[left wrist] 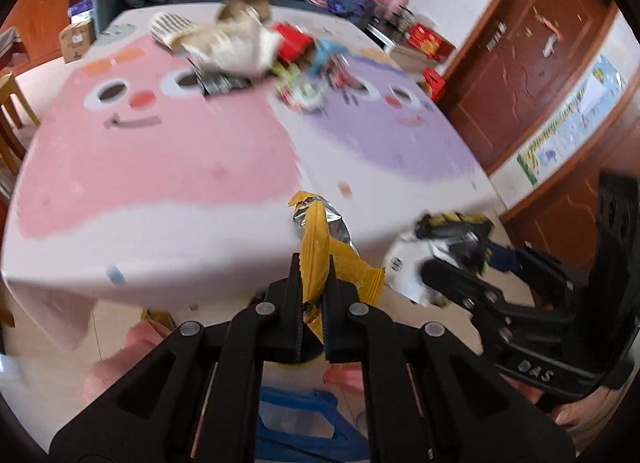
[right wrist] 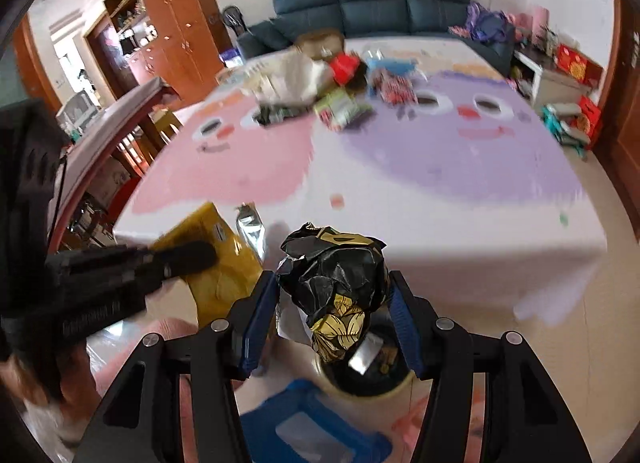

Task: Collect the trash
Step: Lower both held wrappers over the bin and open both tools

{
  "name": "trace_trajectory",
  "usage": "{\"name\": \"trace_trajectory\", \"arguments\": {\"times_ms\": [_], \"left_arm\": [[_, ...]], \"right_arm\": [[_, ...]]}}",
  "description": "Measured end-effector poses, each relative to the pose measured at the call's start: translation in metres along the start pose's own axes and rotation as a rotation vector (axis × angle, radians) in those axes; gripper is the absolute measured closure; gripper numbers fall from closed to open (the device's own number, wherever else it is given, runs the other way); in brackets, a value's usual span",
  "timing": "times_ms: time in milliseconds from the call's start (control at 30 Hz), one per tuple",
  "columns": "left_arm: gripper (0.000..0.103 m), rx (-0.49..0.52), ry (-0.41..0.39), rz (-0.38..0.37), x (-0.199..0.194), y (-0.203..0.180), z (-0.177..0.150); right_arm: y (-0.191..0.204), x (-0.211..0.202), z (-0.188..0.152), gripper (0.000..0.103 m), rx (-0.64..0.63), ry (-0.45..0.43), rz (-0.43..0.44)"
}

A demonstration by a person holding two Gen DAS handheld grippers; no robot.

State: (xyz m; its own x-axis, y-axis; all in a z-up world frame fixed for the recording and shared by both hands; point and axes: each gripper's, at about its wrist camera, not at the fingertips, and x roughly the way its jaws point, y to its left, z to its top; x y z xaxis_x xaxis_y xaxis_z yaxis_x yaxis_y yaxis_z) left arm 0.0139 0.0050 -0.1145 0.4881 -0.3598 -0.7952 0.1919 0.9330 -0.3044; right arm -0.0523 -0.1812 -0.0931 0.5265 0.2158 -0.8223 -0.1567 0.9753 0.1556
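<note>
While the left gripper (left wrist: pixel 313 283) pinches a yellow wrapper (left wrist: pixel 320 239), the right gripper (right wrist: pixel 334 303) clamps a crumpled black-and-gold wrapper (right wrist: pixel 336 283) above a round bin (right wrist: pixel 368 383) directly below, contents unclear.

Both cameras sit low at the near edge of the counter (left wrist: pixel 160 167), looking across it toward the blue sofa (right wrist: pixel 372 3). Each sees the other gripper close by, and both see the trash pile (left wrist: pixel 256 51).

My left gripper (left wrist: pixel 314 283) pinches a yellow wrapper (left wrist: pixel 320 247); my right gripper (right wrist: pixel 334 303), just beside it, clamps a crumpled black-and-gold wrapper (right wrist: pixel 336 287).
</note>
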Motion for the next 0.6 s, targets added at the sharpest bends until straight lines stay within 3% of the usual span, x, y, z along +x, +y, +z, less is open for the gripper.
{"name": "trace_trajectory", "arguments": {"times_ms": [133,267,467,600], "left_arm": [[0.098,0.043,0.092,-0.008,0.031,-0.019,-0.038],[0.098,0.006,0.138,0.011,0.066,-0.015,-0.053],[0.098,0.048,0.101,0.054,0.111,-0.020,-0.079],[0.098,0.042,0.130,0.078,0.150,-0.017,-0.095]], "right_arm": [[-0.012,0.023,-0.030,0.048,0.013,0.055,-0.038],[-0.030,0.055,-0.054,0.048,0.046,0.112,-0.076],[-0.054,0.102,-0.074,0.049,0.064,0.160,-0.099],[-0.078,0.140,-0.093,0.049,0.136,0.211,-0.107]]}}
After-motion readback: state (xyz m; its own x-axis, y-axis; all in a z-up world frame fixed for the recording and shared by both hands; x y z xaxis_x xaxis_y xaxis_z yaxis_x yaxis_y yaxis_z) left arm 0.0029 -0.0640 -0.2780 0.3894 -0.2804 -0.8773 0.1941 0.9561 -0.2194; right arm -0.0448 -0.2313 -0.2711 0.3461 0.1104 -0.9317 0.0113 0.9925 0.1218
